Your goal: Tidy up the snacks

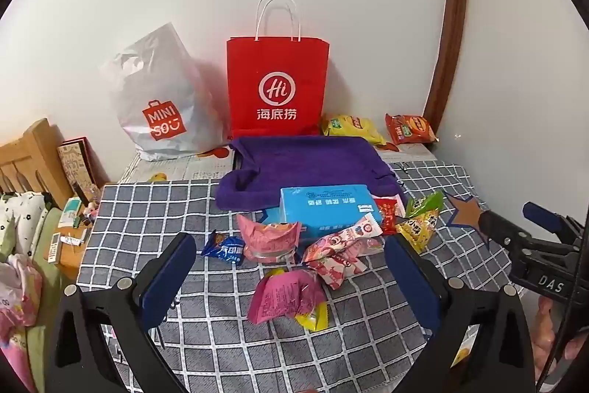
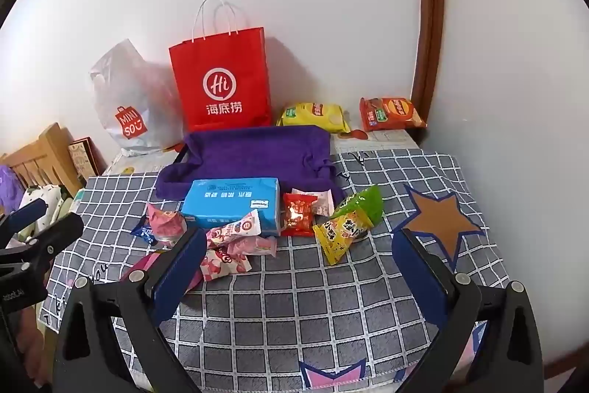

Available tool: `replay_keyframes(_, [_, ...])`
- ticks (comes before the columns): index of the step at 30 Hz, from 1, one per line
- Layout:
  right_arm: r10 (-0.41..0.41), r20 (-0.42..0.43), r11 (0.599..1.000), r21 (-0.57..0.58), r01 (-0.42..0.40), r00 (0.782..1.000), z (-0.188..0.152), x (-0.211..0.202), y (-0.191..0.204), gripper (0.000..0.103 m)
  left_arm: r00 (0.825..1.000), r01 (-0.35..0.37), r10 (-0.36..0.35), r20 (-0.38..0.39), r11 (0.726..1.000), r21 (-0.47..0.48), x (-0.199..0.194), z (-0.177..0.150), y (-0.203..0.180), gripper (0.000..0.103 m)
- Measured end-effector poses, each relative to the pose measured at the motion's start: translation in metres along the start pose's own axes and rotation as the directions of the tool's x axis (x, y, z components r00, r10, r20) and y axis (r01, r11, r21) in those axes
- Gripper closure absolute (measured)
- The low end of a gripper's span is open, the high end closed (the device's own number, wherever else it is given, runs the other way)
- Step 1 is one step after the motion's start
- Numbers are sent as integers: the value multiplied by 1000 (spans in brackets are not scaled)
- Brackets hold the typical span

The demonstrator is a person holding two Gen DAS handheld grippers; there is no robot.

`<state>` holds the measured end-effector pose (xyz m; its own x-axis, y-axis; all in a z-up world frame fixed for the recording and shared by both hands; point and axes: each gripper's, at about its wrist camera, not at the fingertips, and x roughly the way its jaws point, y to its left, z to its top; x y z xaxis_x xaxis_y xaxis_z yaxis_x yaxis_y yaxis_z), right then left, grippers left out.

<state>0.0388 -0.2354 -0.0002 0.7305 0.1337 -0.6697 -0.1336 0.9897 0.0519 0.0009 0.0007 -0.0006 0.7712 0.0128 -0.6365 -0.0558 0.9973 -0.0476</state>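
We hold both tongs spread wide and gripping nothing, angled down over the checked cloth (image 2: 294, 301) that covers the surface. Between the blue pads of our left tongs (image 1: 291, 264) lies a pink wrapped snack (image 1: 283, 293) on top of a yellow packet (image 1: 313, 319). Just beyond it sit a pink-and-white strawberry-print packet (image 1: 338, 253), a pink-topped jelly cup (image 1: 267, 238) and, nearer the left pad, a small blue candy (image 1: 224, 247). Our right tongs (image 2: 298, 256) hang over bare cloth; the strawberry packet pokes out from behind their left finger, which hides part of the pile. Ahead and a little right of them lie a yellow triangular pouch (image 2: 340, 231) and a green one (image 2: 362, 203), touching, with a red candy packet (image 2: 298, 214) just beside. Behind the heap a blue tissue pack (image 2: 232, 203) blocks the near edge of the purple cloth tray (image 2: 254, 150). Farther back, against the wall, stand a red paper bag (image 2: 224, 80) and a white Miniso plastic bag (image 2: 129, 105), with a yellow chip bag (image 2: 314, 115) and an orange one (image 2: 392, 113) off to the right.
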Motion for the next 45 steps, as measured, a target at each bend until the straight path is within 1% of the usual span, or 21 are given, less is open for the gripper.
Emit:
replay_keyframes(2, [3,-7,1000,2,-3,1000,0,0,3,3,1000,8,-8,-5,1000,-10,1,0,2,1])
replay_keyframes(3, [6,-4,1000,13,-6,1000,1,1,-1,3,1000,9,-9,8,1000,-5,-4,0,-2,1])
replay_keyframes(5, [2,13,1000,7,-2,1000,-2,-2,1,3,1000,22,-22,6,1000,-7,-4,1,-3,1])
replay_keyframes(8, [4,13,1000,3,-4,1000,0,-10,1,3,1000,18,-18,9,1000,2,-4,5,-8,1])
replay_keyframes(9, [5,12,1000,4,-5,1000,-1,-10,-1,3,999,20,-20,27,1000,11,-11,1,-6,1])
replay_keyframes(13, [-2,7,1000,5,2,1000,0,-11,2,3,999,20,-21,30,1000,14,-10,5,-11,1])
replay_keyframes(14, [-2,6,1000,6,2,1000,0,-11,2,3,998,31,-32,46,999,16,-15,-1,-7,1])
replay_keyframes(15, [-3,5,1000,6,3,1000,0,-10,2,3,998,28,-29,49,999,19,-16,-1,-7,1])
replay_keyframes(21, [-6,5,1000,11,6,1000,-2,-10,-1,3,998,38,-39,47,999,21,-16,2,-7,1])
replay_keyframes(29, [0,5,1000,20,0,1000,-3,-11,-2,3,998,42,-43,51,999,21,-16,-2,-7,1])
replay_keyframes(45, [13,6,1000,20,-13,1000,-4,-11,0,3,998,43,-44,50,999,25,-16,-3,-10,1])
